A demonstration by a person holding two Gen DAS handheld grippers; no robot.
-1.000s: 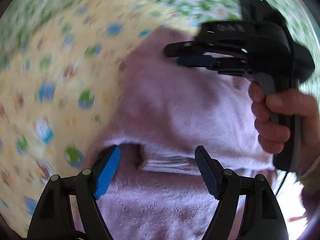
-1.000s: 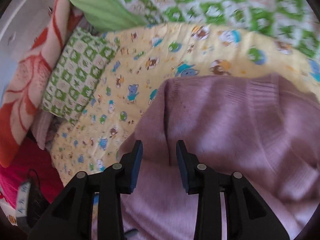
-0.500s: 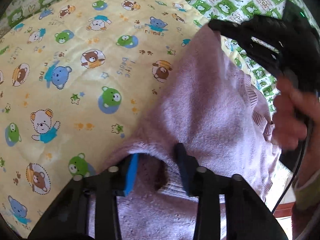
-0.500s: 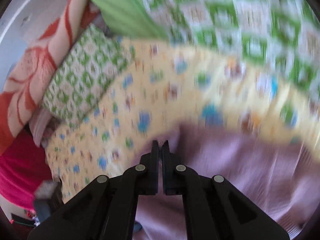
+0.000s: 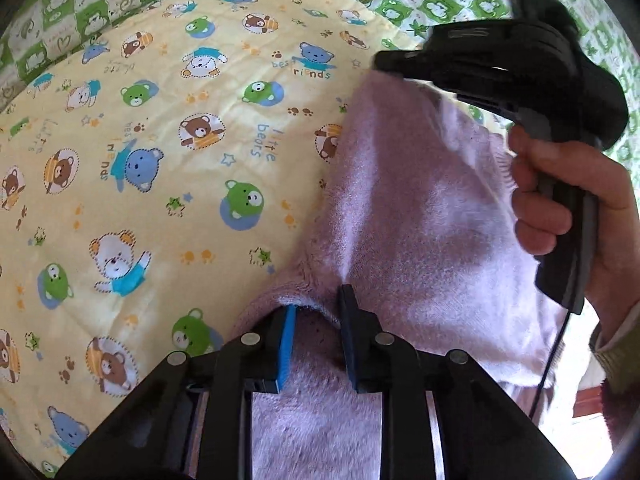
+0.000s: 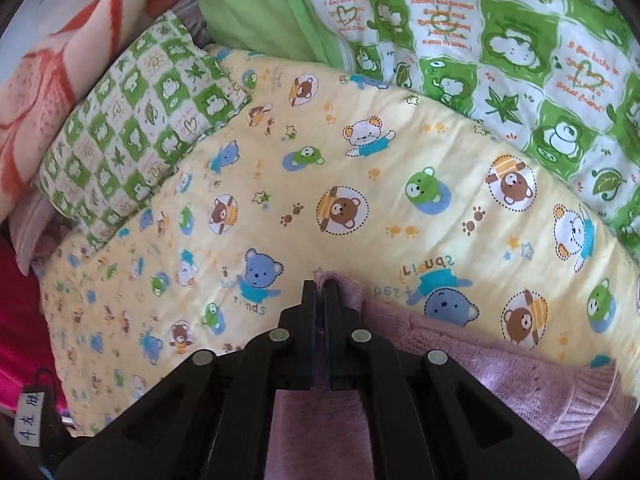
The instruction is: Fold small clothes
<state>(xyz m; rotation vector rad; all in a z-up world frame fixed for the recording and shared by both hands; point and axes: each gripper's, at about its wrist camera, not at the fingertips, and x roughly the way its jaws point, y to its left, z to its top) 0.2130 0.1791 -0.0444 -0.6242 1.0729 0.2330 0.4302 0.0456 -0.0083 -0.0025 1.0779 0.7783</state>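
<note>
A small lilac knitted sweater (image 5: 404, 208) hangs stretched between both grippers above a yellow bear-print quilt (image 5: 160, 152). My left gripper (image 5: 316, 304) is shut on a fold of the sweater's edge at the lower middle of the left wrist view. My right gripper (image 6: 320, 286) is shut on another corner of the sweater (image 6: 480, 356); in the left wrist view it (image 5: 384, 66) shows at the upper right, held by a hand. The quilt (image 6: 360, 184) lies below in the right wrist view.
A green-and-white frog-print blanket (image 6: 500, 32) lies behind the quilt. A matching checked pillow (image 6: 132, 128) and an orange-and-pink blanket (image 6: 44, 72) are at the far left. A plain green cloth (image 6: 248, 12) lies at the back.
Both grippers closed on the sweater's edge. They lifted it off the quilt, so more quilt shows under it. The right gripper moved up and away from the left.
</note>
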